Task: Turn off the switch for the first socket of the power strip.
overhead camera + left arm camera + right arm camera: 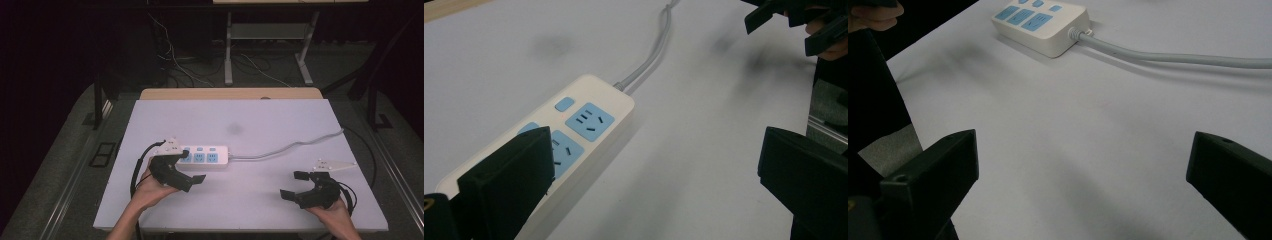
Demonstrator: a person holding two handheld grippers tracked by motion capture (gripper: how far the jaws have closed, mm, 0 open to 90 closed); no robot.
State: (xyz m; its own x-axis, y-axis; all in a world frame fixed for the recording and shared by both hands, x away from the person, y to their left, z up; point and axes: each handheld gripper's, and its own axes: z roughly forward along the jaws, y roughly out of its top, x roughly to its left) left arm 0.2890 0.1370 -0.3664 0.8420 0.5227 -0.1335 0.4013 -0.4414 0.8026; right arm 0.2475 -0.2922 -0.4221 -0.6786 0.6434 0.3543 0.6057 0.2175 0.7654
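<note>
A white power strip (202, 156) with blue sockets lies left of centre on the white table (260, 120). Its grey cable (290, 146) runs right toward the table's far right edge. My left gripper (192, 167) is open at the strip's left end, one jaw over the strip and the other in front of it. In the left gripper view the strip (574, 127) passes under the left jaw. My right gripper (295, 184) is open at the front right, well apart from the strip (1040, 22). Nothing sits between either pair of jaws.
A grey three-cornered plate (334, 165) tops the right gripper. A faint dark smudge (234, 128) marks the table behind the strip. Beyond the table's far edge, cables and metal stand legs (228, 50) lie on the dark floor.
</note>
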